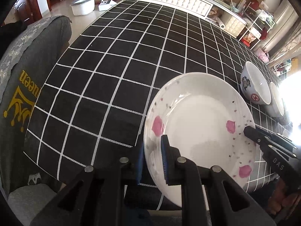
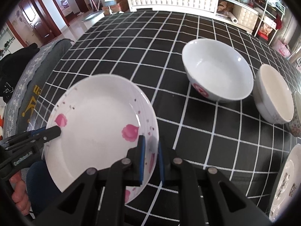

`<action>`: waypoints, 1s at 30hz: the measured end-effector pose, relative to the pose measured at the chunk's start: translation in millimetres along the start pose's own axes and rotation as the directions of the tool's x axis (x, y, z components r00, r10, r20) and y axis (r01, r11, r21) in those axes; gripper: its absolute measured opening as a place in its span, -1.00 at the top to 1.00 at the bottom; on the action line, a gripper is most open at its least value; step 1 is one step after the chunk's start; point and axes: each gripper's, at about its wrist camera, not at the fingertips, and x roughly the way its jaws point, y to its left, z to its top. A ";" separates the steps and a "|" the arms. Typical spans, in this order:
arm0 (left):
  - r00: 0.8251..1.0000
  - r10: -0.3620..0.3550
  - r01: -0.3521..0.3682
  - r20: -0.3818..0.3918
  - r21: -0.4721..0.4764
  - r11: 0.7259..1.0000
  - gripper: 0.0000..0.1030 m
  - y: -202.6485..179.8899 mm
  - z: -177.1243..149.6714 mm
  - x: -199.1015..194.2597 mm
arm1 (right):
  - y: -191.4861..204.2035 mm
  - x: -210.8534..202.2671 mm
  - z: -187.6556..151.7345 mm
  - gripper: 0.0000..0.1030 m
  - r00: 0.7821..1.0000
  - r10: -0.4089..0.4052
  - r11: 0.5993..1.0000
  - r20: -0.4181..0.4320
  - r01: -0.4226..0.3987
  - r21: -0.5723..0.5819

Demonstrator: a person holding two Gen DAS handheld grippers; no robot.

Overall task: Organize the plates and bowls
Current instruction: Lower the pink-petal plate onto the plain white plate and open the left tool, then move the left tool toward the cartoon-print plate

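Observation:
A white plate with pink petals (image 1: 199, 124) is held between both grippers above the near edge of the black checked table (image 1: 116, 56). My left gripper (image 1: 153, 162) is shut on the plate's left rim. My right gripper (image 2: 151, 162) is shut on the plate's right rim (image 2: 101, 124); its finger also shows in the left wrist view (image 1: 252, 131). A white bowl with a red mark (image 2: 218, 69) stands on the table to the right. A second, smaller white bowl (image 2: 274, 96) stands beside it.
A patterned plate (image 2: 287, 184) lies at the right edge of the table. A floral cup (image 2: 297, 124) stands behind it. A grey chair with gold lettering (image 1: 20, 86) stands at the table's left. A white cabinet (image 2: 173, 0) runs behind the table.

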 end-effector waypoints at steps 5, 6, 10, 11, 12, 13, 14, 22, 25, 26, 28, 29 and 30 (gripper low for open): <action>1.000 0.001 -0.001 0.005 0.010 1.000 0.71 -2.7 -1.3 -4.2 | -2.0 -2.4 -1.7 0.67 1.000 0.016 1.000 0.005 -0.016 0.010; 1.000 0.000 -0.001 0.009 0.009 1.000 0.71 -2.5 -1.9 -5.8 | -2.5 -3.8 -2.7 0.67 1.000 0.019 1.000 0.010 -0.019 0.015; 1.000 -0.015 0.015 0.026 -0.002 1.000 0.71 -0.9 -5.1 -16.6 | -2.3 -13.2 -7.0 0.67 0.999 0.022 0.999 0.025 -0.023 0.033; 0.999 -0.014 0.014 0.031 0.003 1.000 0.71 -1.5 -6.1 -19.7 | -3.4 -19.1 -8.9 0.67 0.999 0.027 0.998 0.034 -0.029 0.049; 0.999 -0.017 0.017 0.039 0.009 1.000 0.71 -2.6 -7.1 -24.1 | -2.6 -22.4 -9.3 0.67 0.999 0.030 0.998 0.040 -0.032 0.055; 0.999 -0.021 0.020 0.045 0.016 1.000 0.71 -4.3 -7.5 -28.0 | -1.5 -27.2 -10.3 0.67 0.998 0.034 0.998 0.049 -0.036 0.057; 0.998 -0.024 0.022 0.052 0.024 0.999 0.71 -7.0 -7.9 -33.0 | -0.3 -33.2 -11.4 0.67 0.998 0.031 0.998 0.061 -0.035 0.059; 0.986 -0.071 0.050 0.149 0.141 0.989 0.71 -51.6 -16.8 -83.8 | -3.5 -84.4 -21.7 0.64 0.988 -0.001 0.998 0.153 -0.008 0.060; 0.981 -0.090 0.059 0.171 0.176 0.983 0.69 -67.1 -21.4 -97.9 | -5.6 -103.4 -26.9 0.51 0.982 -0.021 0.998 0.190 0.009 0.063; 0.979 -0.096 0.062 0.179 0.187 0.980 0.68 -72.7 -24.0 -103.3 | -7.3 -111.7 -29.7 0.36 0.978 -0.029 0.998 0.206 0.017 0.062; 0.975 -0.110 0.068 0.193 0.211 0.975 0.62 -84.3 -28.9 -112.5 | -9.1 -125.1 -33.5 0.12 0.971 -0.042 0.998 0.237 0.029 0.058; 0.973 -0.115 0.070 0.200 0.221 0.973 0.58 -88.9 -30.5 -116.4 | -9.8 -133.4 -36.0 0.09 0.965 -0.053 0.998 0.257 0.039 0.058; 0.970 -0.124 0.073 0.208 0.238 0.969 0.54 -95.9 -33.4 -121.4 | -10.6 -139.1 -37.4 0.03 0.961 -0.058 0.997 0.270 0.043 0.061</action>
